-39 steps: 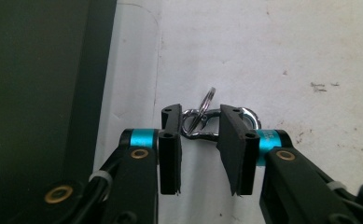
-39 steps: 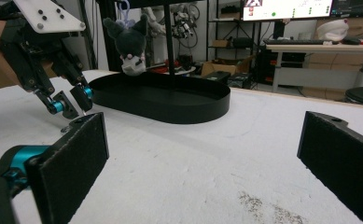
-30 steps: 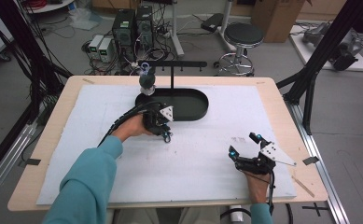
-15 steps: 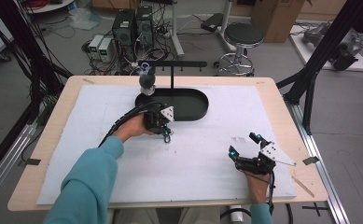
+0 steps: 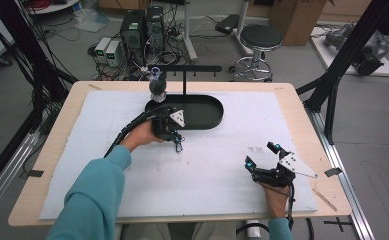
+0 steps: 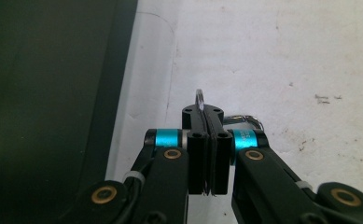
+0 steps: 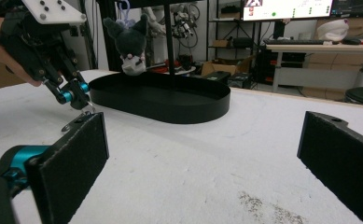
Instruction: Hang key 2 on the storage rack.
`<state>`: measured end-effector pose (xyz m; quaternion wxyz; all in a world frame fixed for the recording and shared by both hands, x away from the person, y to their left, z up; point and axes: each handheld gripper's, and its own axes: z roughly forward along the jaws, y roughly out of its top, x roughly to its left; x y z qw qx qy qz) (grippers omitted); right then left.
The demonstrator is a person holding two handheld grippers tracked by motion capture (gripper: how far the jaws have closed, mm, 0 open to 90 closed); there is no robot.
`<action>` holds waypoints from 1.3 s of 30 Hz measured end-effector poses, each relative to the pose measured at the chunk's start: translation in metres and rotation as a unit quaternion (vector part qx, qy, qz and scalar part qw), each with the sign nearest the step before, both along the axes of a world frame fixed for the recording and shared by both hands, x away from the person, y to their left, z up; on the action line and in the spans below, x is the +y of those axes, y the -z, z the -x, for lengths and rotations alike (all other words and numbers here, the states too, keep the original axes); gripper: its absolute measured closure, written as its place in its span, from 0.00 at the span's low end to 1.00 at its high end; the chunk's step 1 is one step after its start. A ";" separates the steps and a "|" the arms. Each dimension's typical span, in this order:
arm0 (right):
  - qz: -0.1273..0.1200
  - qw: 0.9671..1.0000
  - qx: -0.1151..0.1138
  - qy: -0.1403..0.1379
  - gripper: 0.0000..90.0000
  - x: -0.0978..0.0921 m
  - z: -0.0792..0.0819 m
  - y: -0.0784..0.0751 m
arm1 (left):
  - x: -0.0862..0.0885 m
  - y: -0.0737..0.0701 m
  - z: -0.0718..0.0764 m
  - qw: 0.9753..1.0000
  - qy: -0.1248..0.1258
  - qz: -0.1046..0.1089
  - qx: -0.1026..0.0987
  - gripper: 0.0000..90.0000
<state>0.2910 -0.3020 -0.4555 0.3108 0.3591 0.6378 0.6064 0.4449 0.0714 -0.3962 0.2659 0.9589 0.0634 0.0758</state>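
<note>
A small metal clasp is pinched edge-on in my left gripper, which is shut on it. The left gripper points down at the white mat just in front of the black oval tray, and the clasp touches or nearly touches the mat. A dark plush toy hangs from the black stand over the tray's left end. My right gripper rests at the front right of the mat, open with nothing between its pads. It faces the left gripper, the plush toy and the tray.
The white mat covers most of the wooden table. Black frame posts stand at both table sides. Beyond the far edge are a stool and computer boxes on the floor.
</note>
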 end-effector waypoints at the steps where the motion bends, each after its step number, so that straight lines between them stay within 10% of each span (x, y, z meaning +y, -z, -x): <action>1: 0.000 1.000 0.000 0.000 0.01 0.000 0.000 0.000 | 0.002 -0.002 0.000 1.000 -0.003 0.008 0.001 0.98; 18: 0.000 1.000 0.000 0.001 0.01 0.000 0.000 0.000 | 0.038 -0.057 0.000 0.990 -0.072 0.117 -0.037 0.98; 39: 0.001 1.000 0.002 0.002 0.01 0.001 0.001 0.000 | 0.045 -0.092 -0.007 0.981 -0.097 0.161 -0.045 0.98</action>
